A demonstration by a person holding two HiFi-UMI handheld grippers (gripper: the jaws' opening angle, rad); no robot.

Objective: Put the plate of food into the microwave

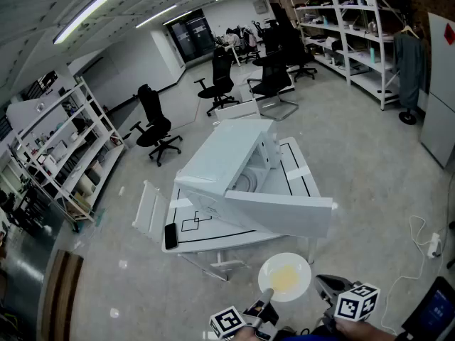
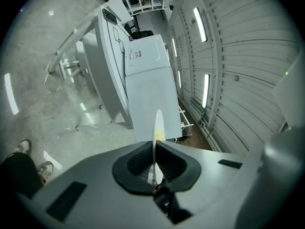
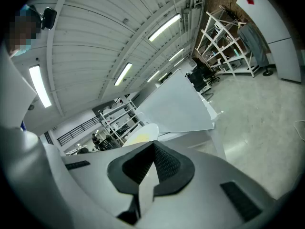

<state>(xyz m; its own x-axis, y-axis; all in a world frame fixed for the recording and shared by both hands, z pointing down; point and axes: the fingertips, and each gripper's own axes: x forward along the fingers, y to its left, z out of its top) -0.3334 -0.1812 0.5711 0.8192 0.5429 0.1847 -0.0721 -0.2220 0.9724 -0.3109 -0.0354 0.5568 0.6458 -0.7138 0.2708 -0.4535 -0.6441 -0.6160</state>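
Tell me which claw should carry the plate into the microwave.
Left. The left claw grips the plate by its rim, with the open microwave ahead; the right claw beside it is shut on nothing.

Round white plate of yellow food (image 2: 157, 125) stands between the jaws of the left gripper (image 2: 154, 149); white microwave (image 1: 226, 156) on white table (image 1: 296, 168) ahead of them

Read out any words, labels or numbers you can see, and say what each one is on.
No text is readable.
Sticker on the microwave: print too small to read.
Red sign on the cabinet: too small to read.
Cubes: square markers only, no words.
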